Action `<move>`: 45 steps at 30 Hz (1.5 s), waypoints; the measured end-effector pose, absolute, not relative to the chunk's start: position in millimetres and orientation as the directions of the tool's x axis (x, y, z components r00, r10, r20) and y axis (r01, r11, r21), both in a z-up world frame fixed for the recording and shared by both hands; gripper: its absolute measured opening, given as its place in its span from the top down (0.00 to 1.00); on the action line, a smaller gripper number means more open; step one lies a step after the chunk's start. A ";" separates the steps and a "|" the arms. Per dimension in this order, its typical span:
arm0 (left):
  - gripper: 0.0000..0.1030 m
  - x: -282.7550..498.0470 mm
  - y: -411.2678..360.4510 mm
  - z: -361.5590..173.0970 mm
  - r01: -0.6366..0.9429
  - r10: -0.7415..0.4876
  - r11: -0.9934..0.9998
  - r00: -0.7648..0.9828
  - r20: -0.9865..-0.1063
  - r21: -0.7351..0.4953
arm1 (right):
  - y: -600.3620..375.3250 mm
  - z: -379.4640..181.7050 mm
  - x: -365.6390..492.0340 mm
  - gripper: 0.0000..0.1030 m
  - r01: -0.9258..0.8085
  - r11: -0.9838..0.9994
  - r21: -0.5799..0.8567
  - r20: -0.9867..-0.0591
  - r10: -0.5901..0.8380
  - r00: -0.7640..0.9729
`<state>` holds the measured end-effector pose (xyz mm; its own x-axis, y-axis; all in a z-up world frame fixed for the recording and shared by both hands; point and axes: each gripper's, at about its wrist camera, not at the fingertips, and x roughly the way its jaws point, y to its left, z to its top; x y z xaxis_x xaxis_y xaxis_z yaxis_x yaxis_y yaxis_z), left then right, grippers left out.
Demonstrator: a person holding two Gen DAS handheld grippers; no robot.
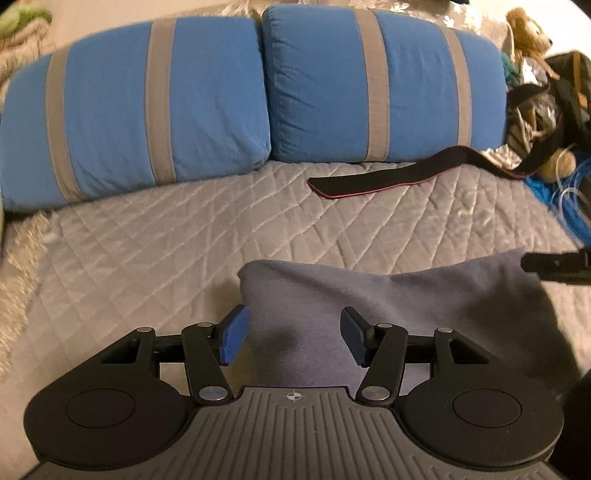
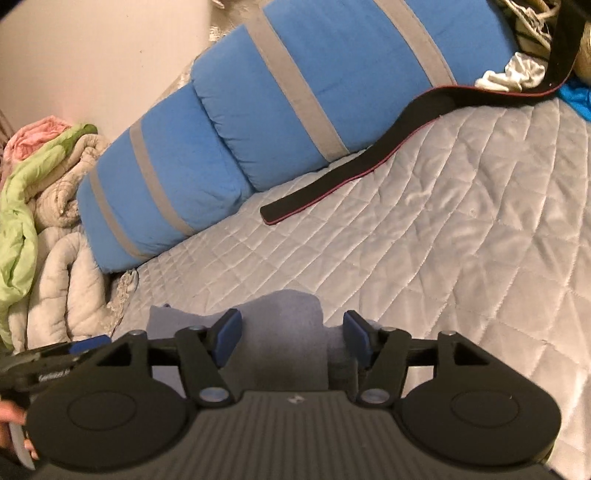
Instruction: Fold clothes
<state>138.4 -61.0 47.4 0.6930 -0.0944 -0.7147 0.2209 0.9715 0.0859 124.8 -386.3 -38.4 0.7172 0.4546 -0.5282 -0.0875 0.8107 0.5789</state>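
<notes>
Closest in, both the left gripper (image 1: 291, 338) and right gripper (image 2: 291, 338) hang with jaws apart over the grey garment (image 1: 388, 295) bunched on the quilted bedspread (image 1: 184, 229), so regrasping an edge seems next.

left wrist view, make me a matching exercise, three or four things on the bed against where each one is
Things:
1. grey-blue fleece garment
2. black strap with red edging
3. blue pillows with grey stripes
4. brown plush bear

Places:
A. top right corner
B. along the back of the quilted grey bedspread
C. flat in front of the right pillow
D. nearest, between the open left hand-held gripper pads

Pairs: 1-D, 2-C, 3-B, 4-A
</notes>
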 end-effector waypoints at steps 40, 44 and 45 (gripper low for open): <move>0.48 101.7 -96.7 54.5 0.261 -0.037 0.900 0.844 -0.536 0.349 | -384.4 -47.5 125.5 0.49 -0.113 0.805 0.583 -0.503 0.466 0.728; 0.48 101.6 -96.7 54.7 0.259 -0.036 0.901 0.844 -0.535 0.348 | -384.7 -47.6 125.7 0.49 -0.114 0.805 0.582 -0.502 0.467 0.728; 0.48 101.7 -97.0 54.5 0.259 -0.035 0.900 0.844 -0.535 0.349 | -384.8 -47.5 125.7 0.49 -0.115 0.805 0.583 -0.502 0.467 0.728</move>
